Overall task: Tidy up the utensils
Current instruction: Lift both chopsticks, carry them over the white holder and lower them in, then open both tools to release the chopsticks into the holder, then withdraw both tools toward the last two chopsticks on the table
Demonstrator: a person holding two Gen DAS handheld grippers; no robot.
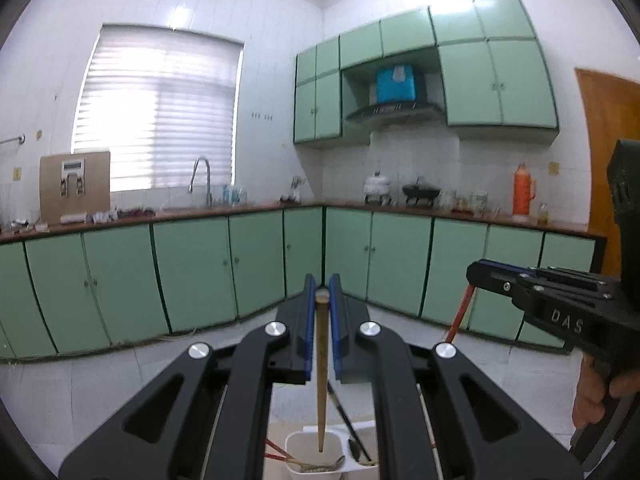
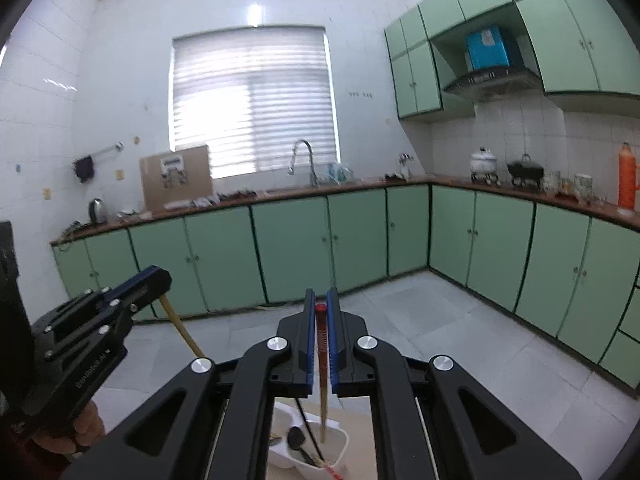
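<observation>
My left gripper (image 1: pixel 322 286) is shut on the top end of a brown wooden chopstick (image 1: pixel 321 360). The stick hangs straight down, its tip inside a white utensil holder (image 1: pixel 294 440) that holds a metal spoon (image 1: pixel 322 467) and black utensils (image 1: pixel 358 450). My right gripper (image 2: pixel 321 298) is shut on a red-topped chopstick (image 2: pixel 321 344), whose lower end dips into the same holder (image 2: pixel 342 438). In the left wrist view the right gripper (image 1: pixel 474 273) sits off to the right with the red stick (image 1: pixel 460 312) hanging below. In the right wrist view the left gripper (image 2: pixel 158 280) is at left with the wooden stick (image 2: pixel 182 330).
The holder stands on a beige surface (image 1: pixel 280 432) just below both grippers. Beyond are a grey tiled floor (image 2: pixel 420 320) and green cabinets (image 1: pixel 192 272) under a counter with a tap (image 1: pixel 202 178), a cardboard box (image 1: pixel 74 186) and an orange flask (image 1: pixel 522 190).
</observation>
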